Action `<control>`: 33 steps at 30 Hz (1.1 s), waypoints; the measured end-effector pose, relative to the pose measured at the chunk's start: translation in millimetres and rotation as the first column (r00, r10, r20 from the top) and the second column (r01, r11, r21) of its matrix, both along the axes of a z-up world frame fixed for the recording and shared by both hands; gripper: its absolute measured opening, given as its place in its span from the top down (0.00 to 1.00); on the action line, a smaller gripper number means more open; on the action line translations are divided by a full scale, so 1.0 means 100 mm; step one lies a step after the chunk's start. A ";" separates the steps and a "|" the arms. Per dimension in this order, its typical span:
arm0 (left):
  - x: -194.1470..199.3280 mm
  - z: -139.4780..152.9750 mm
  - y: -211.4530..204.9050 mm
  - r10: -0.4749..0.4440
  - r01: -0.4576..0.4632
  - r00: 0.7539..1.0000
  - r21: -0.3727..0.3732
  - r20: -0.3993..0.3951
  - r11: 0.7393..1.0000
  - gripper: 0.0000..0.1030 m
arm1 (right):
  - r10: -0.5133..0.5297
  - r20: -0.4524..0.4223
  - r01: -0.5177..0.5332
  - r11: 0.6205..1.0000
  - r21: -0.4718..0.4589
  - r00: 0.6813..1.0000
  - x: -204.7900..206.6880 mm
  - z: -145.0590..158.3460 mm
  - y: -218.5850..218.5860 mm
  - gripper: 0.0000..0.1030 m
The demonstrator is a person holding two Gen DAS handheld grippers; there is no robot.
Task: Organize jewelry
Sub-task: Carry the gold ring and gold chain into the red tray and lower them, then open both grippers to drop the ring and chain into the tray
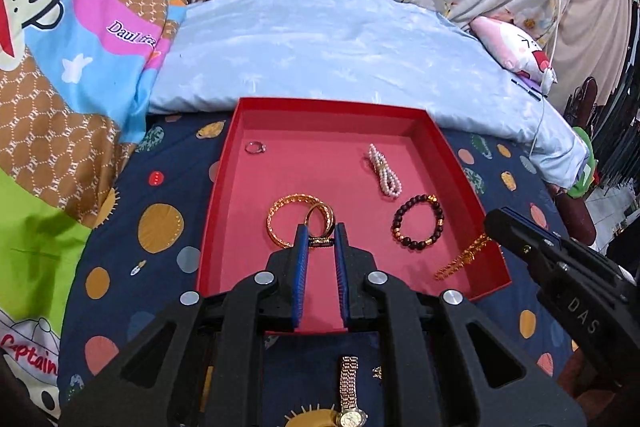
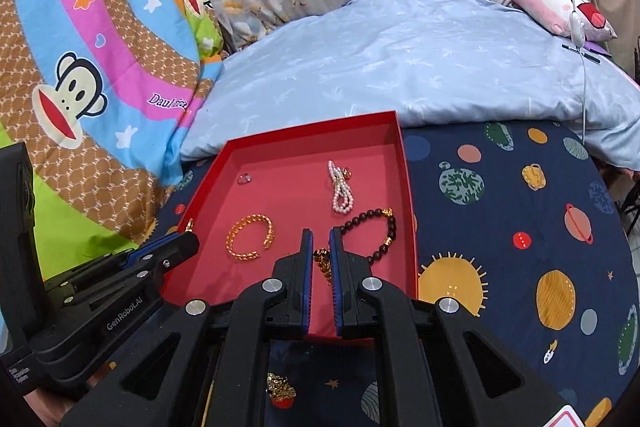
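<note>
A small gold ring (image 1: pixel 320 223) stands upright, pinched at its lower edge between the nearly closed fingers of the left gripper (image 1: pixel 321 241), over the red tray (image 1: pixel 256 107) beside a gold bangle (image 1: pixel 286 223). A gold chain (image 2: pixel 325 265) hangs lengthwise from the closed right gripper (image 2: pixel 321 241) above the tray's near right side.

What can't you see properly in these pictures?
- Watch: left wrist view, the bottom edge cuts off its face.
- Gold lump: right wrist view, a tangled shape I cannot name; the right gripper may hide part of it.
- Little ring: right wrist view, too small for detail.
</note>
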State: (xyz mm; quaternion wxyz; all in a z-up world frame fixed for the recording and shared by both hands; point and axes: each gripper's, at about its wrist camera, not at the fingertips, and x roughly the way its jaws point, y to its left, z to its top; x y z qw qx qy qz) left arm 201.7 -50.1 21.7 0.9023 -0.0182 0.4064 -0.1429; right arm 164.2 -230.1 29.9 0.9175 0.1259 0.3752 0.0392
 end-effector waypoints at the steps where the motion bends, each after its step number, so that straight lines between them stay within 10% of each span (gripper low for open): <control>1: 0.01 -0.03 -0.01 0.001 -0.001 1.000 0.005 -0.005 1.000 0.88 | -0.001 -0.004 0.001 1.000 -0.006 1.000 0.00 -0.02 0.00 0.92; 6: 0.05 -0.10 -0.02 0.015 -0.014 1.000 0.018 -0.016 1.000 0.87 | 0.003 -0.011 -0.003 1.000 -0.020 1.000 0.02 -0.09 0.01 0.92; 16: 0.00 0.01 0.09 0.086 -0.086 0.996 0.020 0.031 0.996 0.37 | -0.008 0.025 0.008 1.000 -0.019 1.000 -0.06 0.02 0.01 0.90; 33: -0.48 0.18 0.48 0.139 -0.139 0.990 -0.006 0.037 0.990 0.32 | -0.041 0.059 0.041 0.999 -0.003 0.997 -0.76 0.25 -0.09 0.84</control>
